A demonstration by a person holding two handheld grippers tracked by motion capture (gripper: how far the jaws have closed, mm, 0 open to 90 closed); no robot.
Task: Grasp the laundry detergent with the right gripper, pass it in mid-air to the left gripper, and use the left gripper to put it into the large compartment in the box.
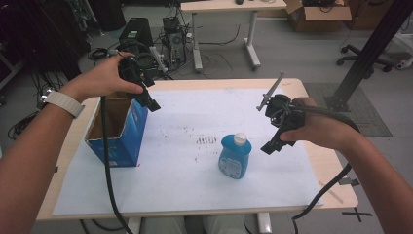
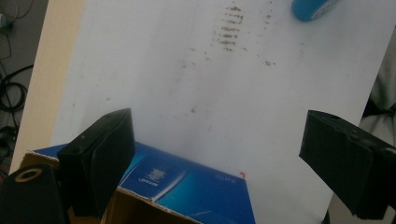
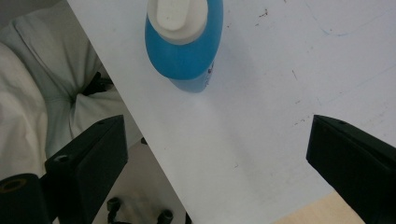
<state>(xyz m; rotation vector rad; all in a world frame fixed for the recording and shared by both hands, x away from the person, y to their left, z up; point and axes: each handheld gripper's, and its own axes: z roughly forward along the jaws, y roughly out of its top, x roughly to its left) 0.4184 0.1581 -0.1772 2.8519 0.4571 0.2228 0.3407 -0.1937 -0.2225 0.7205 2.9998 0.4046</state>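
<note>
Glossy blue plastic bottle [image 1: 234,158] with a smooth white cap; blue printed cardboard box [image 1: 118,130], raw brown inside; matt, smudged white paper [image 1: 185,190] over the pale wooden desk [image 1: 336,178].

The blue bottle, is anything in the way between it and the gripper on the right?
Nothing visible is. The right gripper hangs above the white sheet just right of the blue bottle, jaws wide open, with bare sheet between them. The open blue box stands far off at the left.
</note>
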